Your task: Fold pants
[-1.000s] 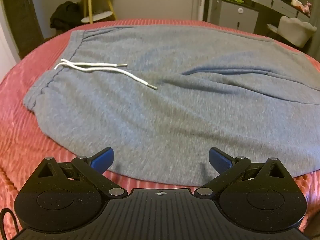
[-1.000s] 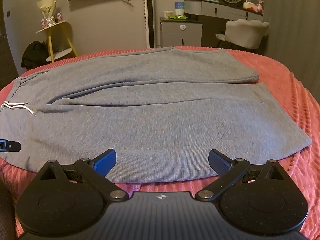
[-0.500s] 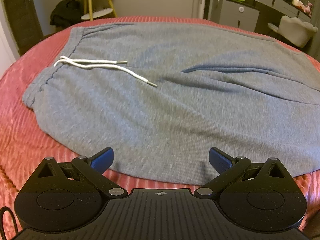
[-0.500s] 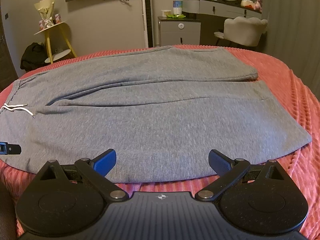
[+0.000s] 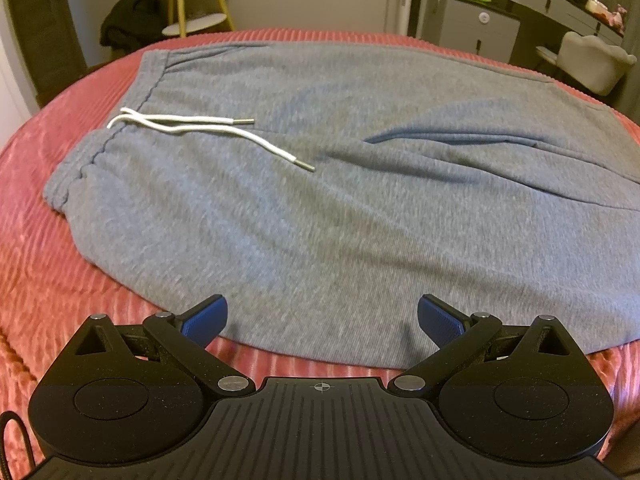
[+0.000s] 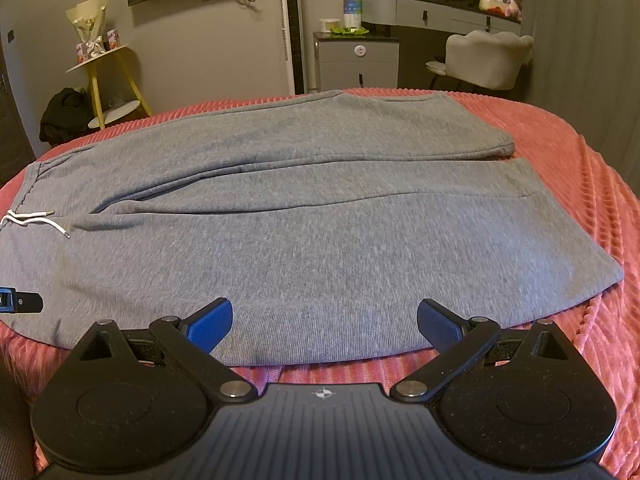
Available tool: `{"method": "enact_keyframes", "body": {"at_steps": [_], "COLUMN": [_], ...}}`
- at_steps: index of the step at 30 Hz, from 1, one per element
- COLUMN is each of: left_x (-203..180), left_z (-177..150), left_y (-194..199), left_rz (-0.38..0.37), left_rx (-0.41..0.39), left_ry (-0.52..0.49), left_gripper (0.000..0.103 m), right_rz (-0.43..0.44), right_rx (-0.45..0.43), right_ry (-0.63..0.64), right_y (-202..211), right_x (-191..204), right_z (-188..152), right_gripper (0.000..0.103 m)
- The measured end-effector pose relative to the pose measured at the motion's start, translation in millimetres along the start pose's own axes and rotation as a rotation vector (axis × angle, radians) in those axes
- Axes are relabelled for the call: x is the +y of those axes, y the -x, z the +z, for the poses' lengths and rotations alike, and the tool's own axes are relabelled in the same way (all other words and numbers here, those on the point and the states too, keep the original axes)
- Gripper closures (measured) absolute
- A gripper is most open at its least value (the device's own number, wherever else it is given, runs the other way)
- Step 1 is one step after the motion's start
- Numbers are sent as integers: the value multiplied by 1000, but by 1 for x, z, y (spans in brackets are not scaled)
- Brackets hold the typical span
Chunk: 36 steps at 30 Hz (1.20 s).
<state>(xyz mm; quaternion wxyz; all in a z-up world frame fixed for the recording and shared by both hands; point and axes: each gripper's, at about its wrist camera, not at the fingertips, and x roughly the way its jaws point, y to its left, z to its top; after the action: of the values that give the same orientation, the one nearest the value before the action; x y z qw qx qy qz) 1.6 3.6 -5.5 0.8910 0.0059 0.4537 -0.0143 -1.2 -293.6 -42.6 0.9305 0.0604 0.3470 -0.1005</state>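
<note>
Grey sweatpants (image 5: 340,200) lie flat on a pink ribbed bedspread (image 5: 36,280), waistband to the left, legs running right. A white drawstring (image 5: 208,132) lies on the front near the waistband. The pants also fill the right wrist view (image 6: 320,220), with both leg ends at the right. My left gripper (image 5: 322,320) is open and empty, just over the pants' near edge by the hip. My right gripper (image 6: 324,320) is open and empty over the near edge of the near leg. The left gripper's tip shows at the right wrist view's left edge (image 6: 20,301).
The bedspread (image 6: 580,184) curves down on all sides. Beyond the bed stand a yellow stool (image 6: 108,80), a dark bag (image 6: 64,120), a grey cabinet (image 6: 358,64), a dressing table and a white chair (image 6: 488,56).
Both grippers have stayed open. Both views have shifted slightly, the pants sitting a little lower and nearer in the frames.
</note>
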Motion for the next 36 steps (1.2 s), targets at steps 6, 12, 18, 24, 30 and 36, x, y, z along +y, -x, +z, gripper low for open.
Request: {"method": "enact_keyframes", "body": {"at_steps": [6, 12, 18, 24, 30, 36], "left_x": [0, 0, 0, 0, -1, -1], "left_z": [1, 1, 1, 2, 2, 2], "left_y": [-1, -2, -2, -3, -3, -3], "left_rz": [0, -2, -4, -5, -6, -10], "left_rx": [11, 14, 17, 22, 25, 26], "left_ry": [1, 6, 5, 5, 7, 4], "left_gripper": [0, 0, 0, 0, 0, 0], "right_rz": [-1, -1, -2, -2, -3, -4], "right_rx": [1, 1, 2, 2, 6, 8], "right_ry": [-9, -10, -14, -12, -12, -16], "right_y": [0, 0, -2, -2, -4, -4], "right_x": [-1, -1, 0, 0, 0, 0], "right_z": [0, 0, -1, -1, 0, 0], "right_gripper": [4, 4, 4, 4, 4, 4]}}
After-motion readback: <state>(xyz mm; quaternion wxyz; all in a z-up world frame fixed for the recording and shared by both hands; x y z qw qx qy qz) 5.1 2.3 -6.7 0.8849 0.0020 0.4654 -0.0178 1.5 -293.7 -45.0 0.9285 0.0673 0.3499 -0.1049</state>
